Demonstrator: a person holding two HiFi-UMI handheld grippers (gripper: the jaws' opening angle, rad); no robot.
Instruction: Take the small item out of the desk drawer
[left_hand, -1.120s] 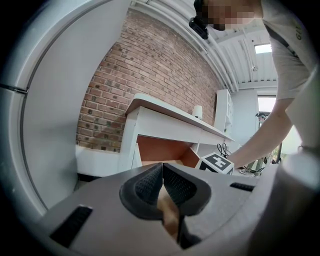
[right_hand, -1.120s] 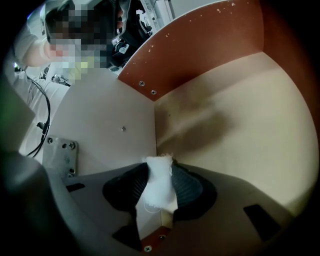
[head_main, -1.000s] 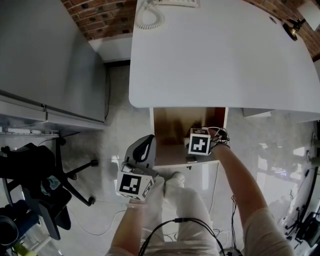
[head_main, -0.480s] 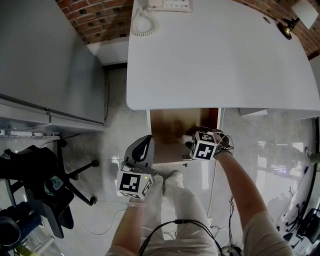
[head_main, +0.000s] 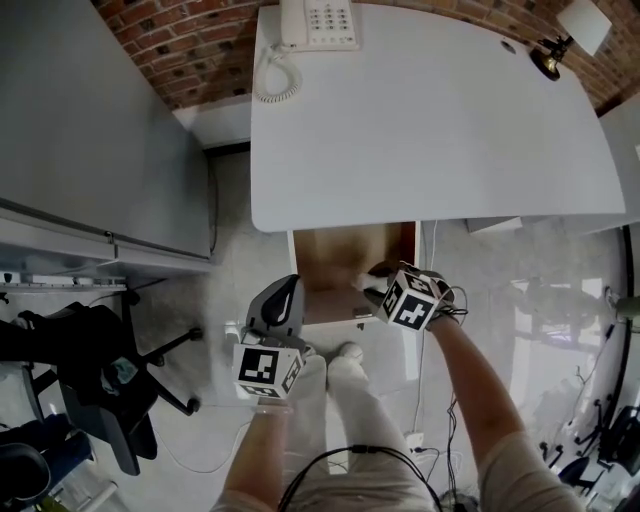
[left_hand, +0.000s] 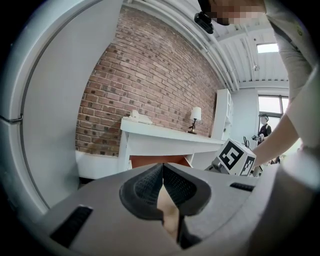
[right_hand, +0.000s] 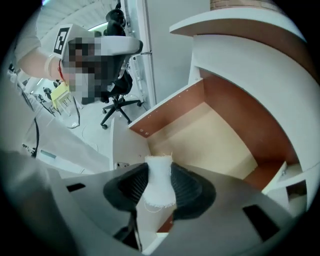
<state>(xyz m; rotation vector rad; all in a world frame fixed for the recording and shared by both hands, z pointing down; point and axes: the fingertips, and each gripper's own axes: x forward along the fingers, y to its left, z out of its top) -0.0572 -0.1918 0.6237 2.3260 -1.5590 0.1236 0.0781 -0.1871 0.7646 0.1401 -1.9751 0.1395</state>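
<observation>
The desk drawer stands pulled out under the white desk, and its pale wooden floor looks bare. My right gripper hangs over the drawer's front part, shut on a small white cloth-like item pinched between its ribbed pads. In the head view that gripper sits at the drawer's right front, marker cube toward me. My left gripper is just left of the drawer front, jaws shut with nothing in them.
A telephone and a small lamp stand at the desk's far edge. A grey cabinet fills the left side, with an office chair below it. Cables trail on the floor near my legs.
My right gripper has drawn back a little toward the drawer's front and tilted, still holding the white item. The left gripper has stayed put.
</observation>
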